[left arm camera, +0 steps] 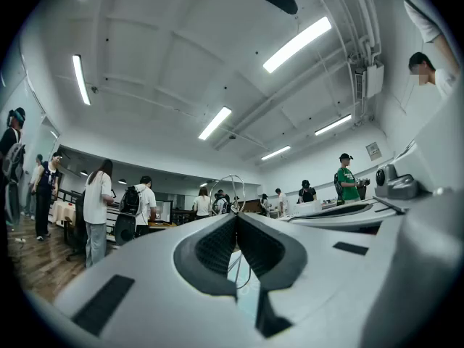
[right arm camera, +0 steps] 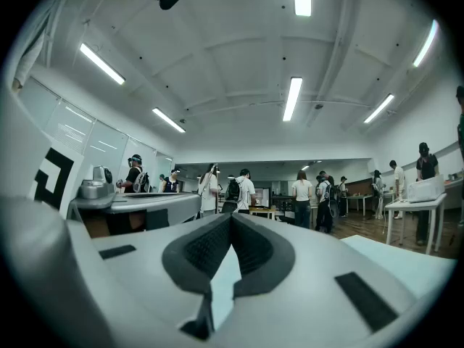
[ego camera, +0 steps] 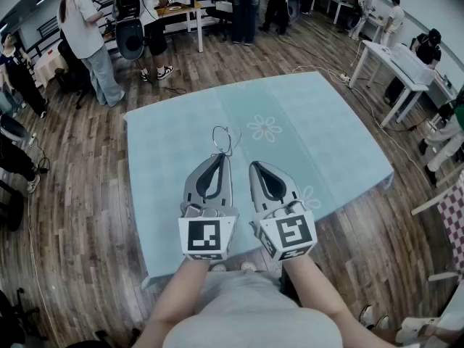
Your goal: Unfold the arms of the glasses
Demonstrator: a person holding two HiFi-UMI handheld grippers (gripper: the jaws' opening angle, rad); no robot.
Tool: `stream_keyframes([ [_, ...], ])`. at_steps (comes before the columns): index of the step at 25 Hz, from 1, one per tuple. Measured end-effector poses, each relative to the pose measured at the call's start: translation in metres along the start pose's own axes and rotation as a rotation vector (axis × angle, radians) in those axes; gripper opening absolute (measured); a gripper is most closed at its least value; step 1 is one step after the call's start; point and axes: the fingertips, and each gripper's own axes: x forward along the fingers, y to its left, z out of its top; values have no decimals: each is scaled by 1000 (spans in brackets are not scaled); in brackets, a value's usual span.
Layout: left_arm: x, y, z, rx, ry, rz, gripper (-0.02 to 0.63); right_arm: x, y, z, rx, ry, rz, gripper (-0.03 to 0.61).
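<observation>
One pair of wire-framed glasses (ego camera: 225,141) is being pinched above the tablecloth (ego camera: 312,129) by the left gripper (ego camera: 220,156). The right gripper (ego camera: 254,165), pressed together and empty, is probably being readied: spreading it around a folded arm is being called for next.

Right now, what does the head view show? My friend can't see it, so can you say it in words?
Looking down, the left gripper has its jaws shut on thin wire glasses above a pale blue table. The right gripper is beside it, jaws shut and empty. Other people stand around the room behind.
</observation>
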Motion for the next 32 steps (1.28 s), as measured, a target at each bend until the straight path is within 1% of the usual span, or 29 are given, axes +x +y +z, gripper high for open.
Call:
stream_keyframes([
  [6, 0, 0, 1, -8, -2, -3, 11, 0, 0, -1, -2, 3, 0, 8],
  [10, -1, -1, -1, -32, 2, -5, 11, -1, -4, 4, 6, 16, -27, 8],
  [14, -2, -1, -1, -40, 2, -10, 11, -2, -1, 1, 9, -14, -2, 8],
  [18, -4, 1, 0, -59, 0, -17, 11, -3, 1, 7, 3, -25, -7, 8],
  [21, -4, 1, 1, -96, 3, -33, 11, -3, 2, 5, 0, -28, 7, 8],
  [24, -2, 2, 1, -144, 9, -53, 11, -1, 1, 3, 4, -26, 7, 8],
  [28, 0, 4, 1, -190, 18, -76, 11, 1, 0, 3, 9, -25, 7, 8],
  [32, 0, 7, -1, -295, 27, -98, 11, 3, 1, -1, 14, -20, 8, 8],
])
